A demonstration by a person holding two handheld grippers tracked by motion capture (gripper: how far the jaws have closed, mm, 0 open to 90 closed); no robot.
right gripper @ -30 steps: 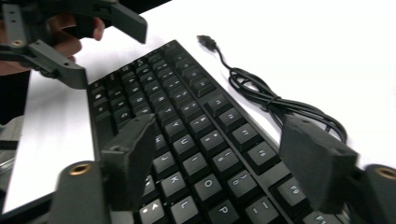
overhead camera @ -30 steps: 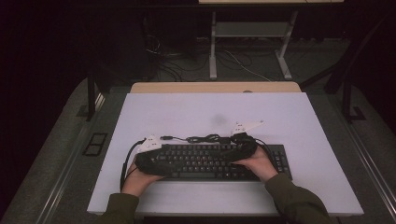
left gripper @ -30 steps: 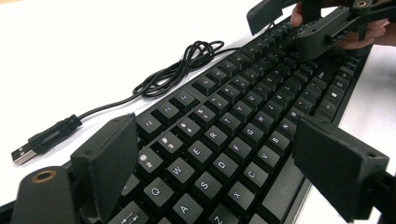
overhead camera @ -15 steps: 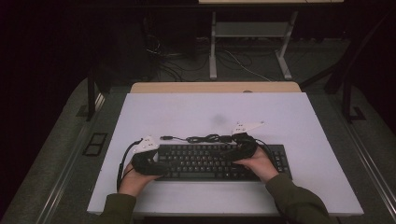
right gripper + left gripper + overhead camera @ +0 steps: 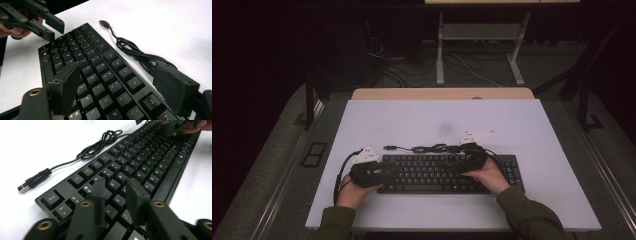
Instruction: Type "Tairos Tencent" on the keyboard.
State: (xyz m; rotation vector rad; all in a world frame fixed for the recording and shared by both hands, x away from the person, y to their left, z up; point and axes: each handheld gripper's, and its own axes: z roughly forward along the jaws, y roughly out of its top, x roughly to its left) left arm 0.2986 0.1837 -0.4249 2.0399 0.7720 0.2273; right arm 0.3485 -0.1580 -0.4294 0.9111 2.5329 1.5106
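Observation:
A black keyboard (image 5: pixel 432 172) lies on the white table (image 5: pixel 437 120), with its coiled cable (image 5: pixel 427 148) and USB plug (image 5: pixel 25 186) behind it. My left gripper (image 5: pixel 117 183) hovers over the keyboard's left end (image 5: pixel 384 172). Its jaws have just been closing. A narrow gap stays between them, and nothing is in it. My right gripper (image 5: pixel 117 67) is over the right half (image 5: pixel 459 165), open wide. Its jaws stand above the keys near the front and back edges. Each gripper view also catches the other gripper, the left gripper (image 5: pixel 55 32) and the right gripper (image 5: pixel 172 126).
Bare white tabletop lies behind, left and right of the keyboard. A wooden desk edge (image 5: pixel 442 93) adjoins the table's far side, with a metal frame (image 5: pixel 477 50) and loose cables on the dark floor beyond. Floor sockets (image 5: pixel 314 154) sit left of the table.
The left gripper has shifted slightly toward the keyboard's left end, and its light top plate now shows. The right hand and the keyboard have stayed put.

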